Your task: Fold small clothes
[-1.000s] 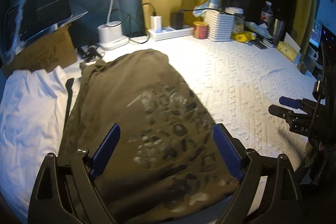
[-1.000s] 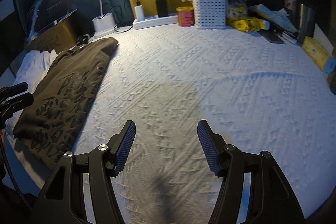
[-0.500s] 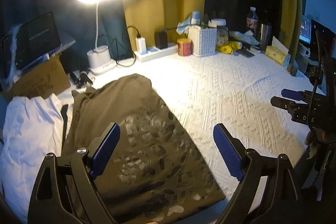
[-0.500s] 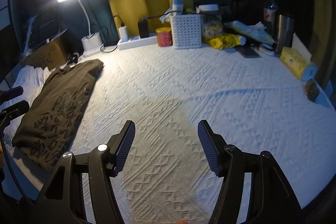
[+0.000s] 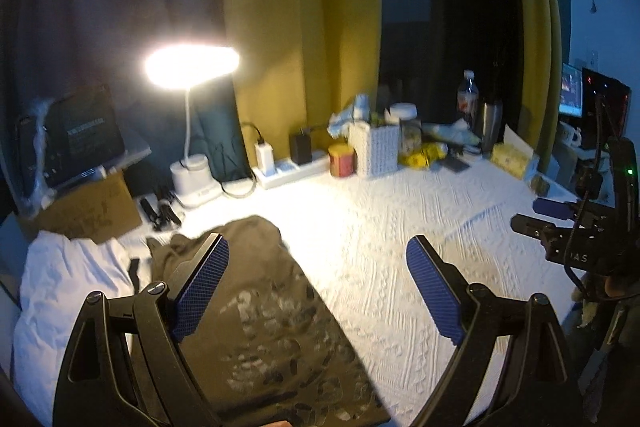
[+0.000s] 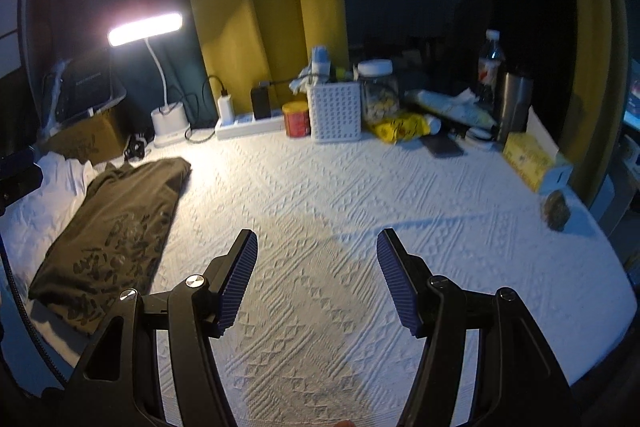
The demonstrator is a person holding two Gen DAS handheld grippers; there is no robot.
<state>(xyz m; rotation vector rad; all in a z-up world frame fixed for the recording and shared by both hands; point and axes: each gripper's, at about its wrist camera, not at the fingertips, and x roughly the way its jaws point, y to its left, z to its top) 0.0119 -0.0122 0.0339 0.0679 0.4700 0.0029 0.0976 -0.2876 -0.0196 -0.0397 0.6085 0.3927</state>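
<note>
L gripper (image 5: 316,291) jaws wide apart, empty, above folded olive shirt (image 5: 272,323) at lower left of frame. R gripper (image 6: 316,283) jaws spread, empty, over white bedspread (image 6: 360,195); shirt left-centre.

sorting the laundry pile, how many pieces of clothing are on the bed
2. A folded olive-green printed shirt lies on the white textured bedcover at its left side; a crumpled white garment lies just left of it. More may be hidden underneath.
</note>
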